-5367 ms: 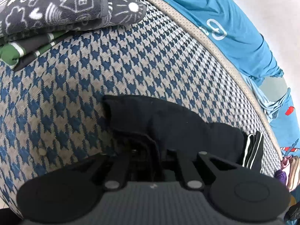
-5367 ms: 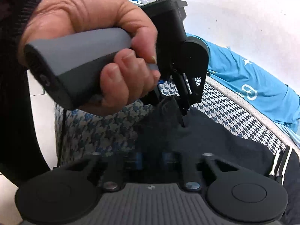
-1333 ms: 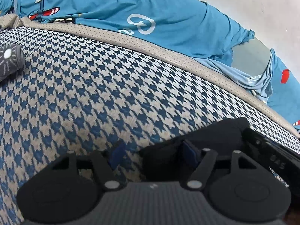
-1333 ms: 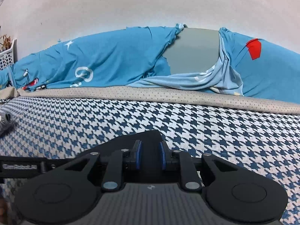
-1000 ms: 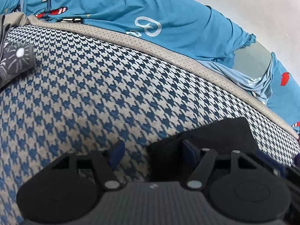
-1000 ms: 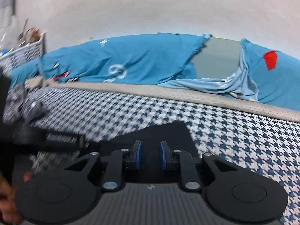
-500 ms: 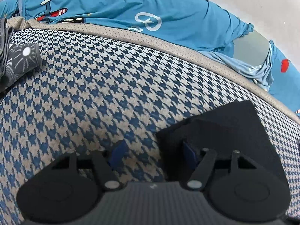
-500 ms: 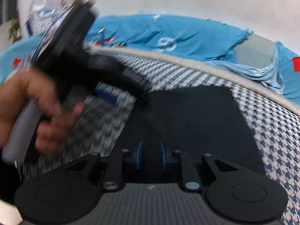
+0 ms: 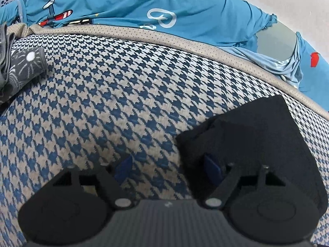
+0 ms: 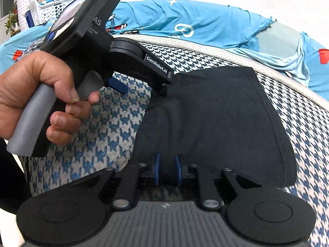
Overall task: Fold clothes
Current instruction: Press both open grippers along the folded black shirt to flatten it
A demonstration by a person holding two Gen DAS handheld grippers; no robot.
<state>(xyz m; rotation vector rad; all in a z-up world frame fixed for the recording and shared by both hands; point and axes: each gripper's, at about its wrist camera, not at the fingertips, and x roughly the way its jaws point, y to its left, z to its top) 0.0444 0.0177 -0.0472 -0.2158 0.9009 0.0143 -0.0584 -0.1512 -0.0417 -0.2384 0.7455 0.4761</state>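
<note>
On the houndstooth bed cover (image 9: 107,94) lies the black garment (image 10: 216,111), flat. It looks soft and floppy, so corners are best to hold. Left gripper (image 9: 168,166) jaws spread apart; right gripper (image 10: 167,169) jaws pinch its near edge.

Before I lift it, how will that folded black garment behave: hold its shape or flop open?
The black garment probably flops: it is soft cloth with loose ridges. Its layers would likely fall open, since the right gripper pinches only the near edge. The left gripper is open.
</note>
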